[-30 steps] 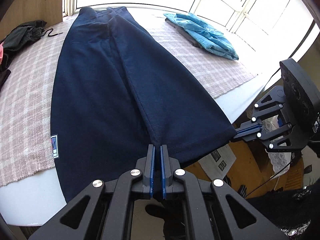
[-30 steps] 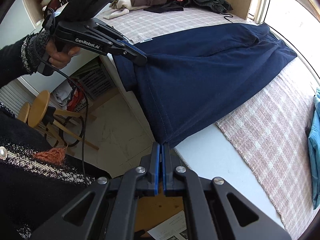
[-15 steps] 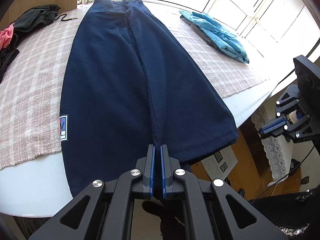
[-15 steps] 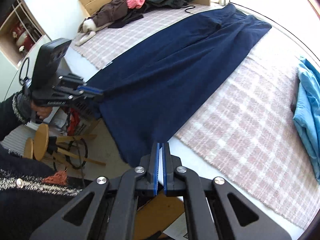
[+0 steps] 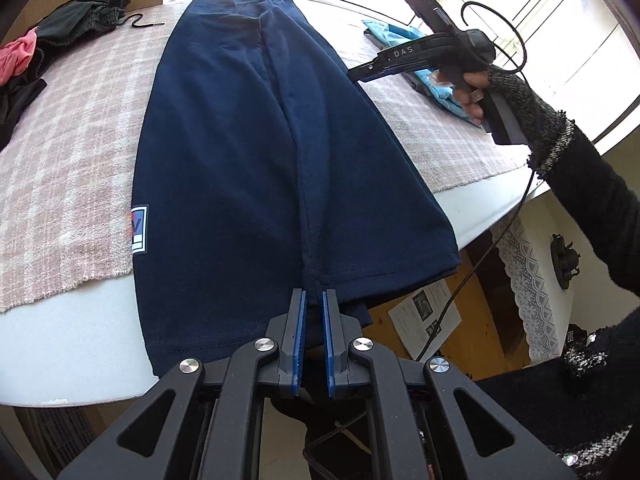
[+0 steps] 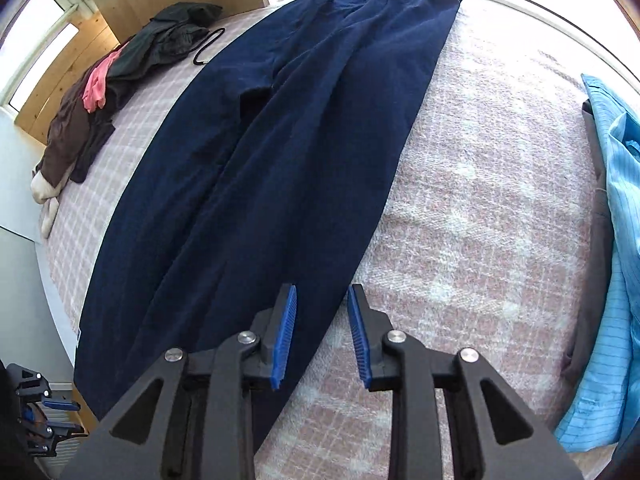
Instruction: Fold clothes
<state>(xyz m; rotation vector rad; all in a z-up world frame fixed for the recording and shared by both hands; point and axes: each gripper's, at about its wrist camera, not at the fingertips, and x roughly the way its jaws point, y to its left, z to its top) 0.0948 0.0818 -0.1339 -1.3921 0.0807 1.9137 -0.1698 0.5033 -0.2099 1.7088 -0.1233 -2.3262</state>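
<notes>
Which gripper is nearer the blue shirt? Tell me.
Right. The right gripper hovers over the blanket at the navy trousers' edge, the blue shirt just beside it. The left gripper sits at the trousers' hem, far across.

Navy trousers [image 5: 248, 152] – spread flat lengthwise, hems overhanging table edge

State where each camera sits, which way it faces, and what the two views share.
Left wrist: on the left gripper at the trousers' hem, facing along them to the window; the right gripper and hand show.
Right wrist: on the right gripper over the trousers' right edge, facing down; the left gripper shows low left.
Shared: trousers, blue shirt, dark clothes pile.
</notes>
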